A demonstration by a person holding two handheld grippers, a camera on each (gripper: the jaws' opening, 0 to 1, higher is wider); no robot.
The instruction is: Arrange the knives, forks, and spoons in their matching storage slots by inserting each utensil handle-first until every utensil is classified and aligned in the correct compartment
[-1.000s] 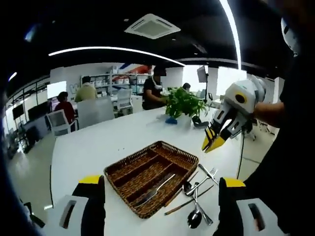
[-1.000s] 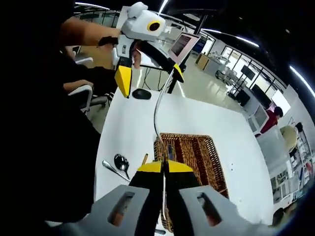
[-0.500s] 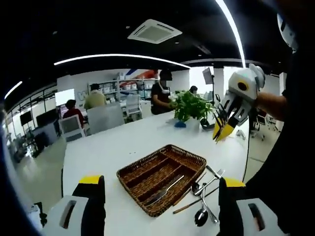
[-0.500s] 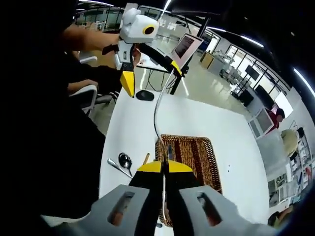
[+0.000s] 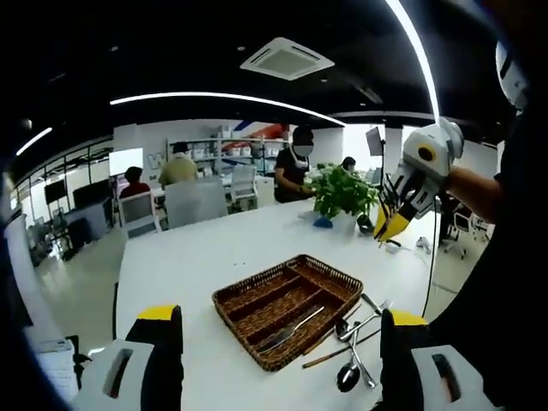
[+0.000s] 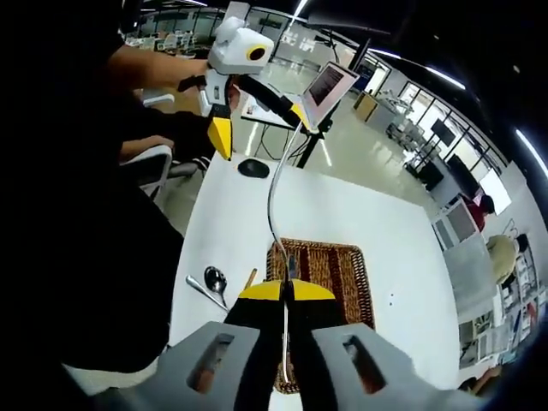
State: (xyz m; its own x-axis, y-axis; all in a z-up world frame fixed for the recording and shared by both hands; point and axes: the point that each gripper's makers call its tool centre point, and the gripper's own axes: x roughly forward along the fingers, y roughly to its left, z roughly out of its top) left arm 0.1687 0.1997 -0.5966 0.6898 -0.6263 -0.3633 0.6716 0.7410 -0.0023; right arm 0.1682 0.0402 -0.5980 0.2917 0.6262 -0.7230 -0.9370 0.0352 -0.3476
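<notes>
A brown wicker tray with long slots lies on the white table, with one silver utensil in its nearest slot. Forks and spoons lie loose beside its right end. My left gripper hangs open above the table, its jaws wide apart with nothing between them. My right gripper is shut on a thin silver utensil that curves up and away from its jaws; which kind I cannot tell. It is held high over the tray. It also appears raised at the right.
A potted plant stands at the table's far end, with people seated behind it. A spoon and a wooden stick lie left of the tray. A black mouse and a laptop screen are farther off.
The left gripper view has drawn back, so the tray looks smaller. The right gripper has risen and moved away from the tray, still shut on its utensil.
</notes>
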